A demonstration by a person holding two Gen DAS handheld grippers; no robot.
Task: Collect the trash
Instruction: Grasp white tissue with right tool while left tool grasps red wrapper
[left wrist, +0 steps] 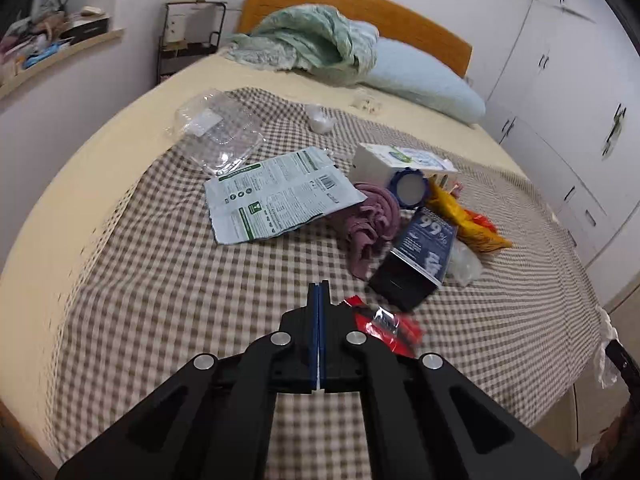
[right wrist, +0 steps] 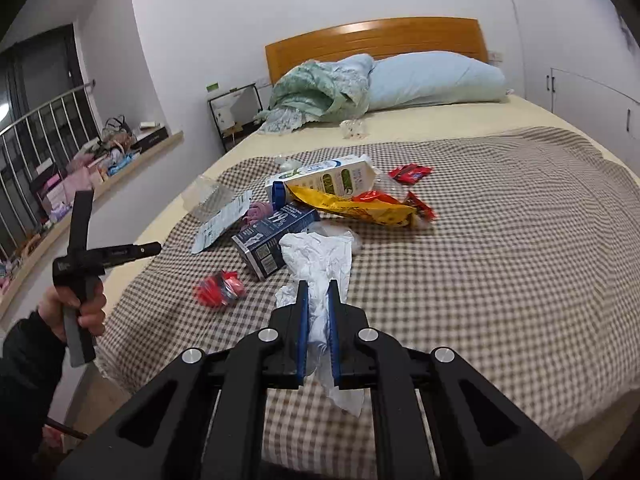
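My right gripper is shut on a crumpled white tissue, which hangs out past both ends of the blue pads above the checked blanket. My left gripper is shut with nothing between its pads. A red wrapper lies on the blanket just to its right, apart from the fingers. From the right wrist view, a hand holds the left gripper off the bed's left edge, and the red wrapper lies loose. Further back lies a pile: dark blue box, yellow snack bag, milk carton.
A printed flat package, a clear plastic clamshell and a purple cloth also lie on the bed, with another red wrapper behind. Pillow and quilt sit at the headboard. White wardrobes stand on the right.
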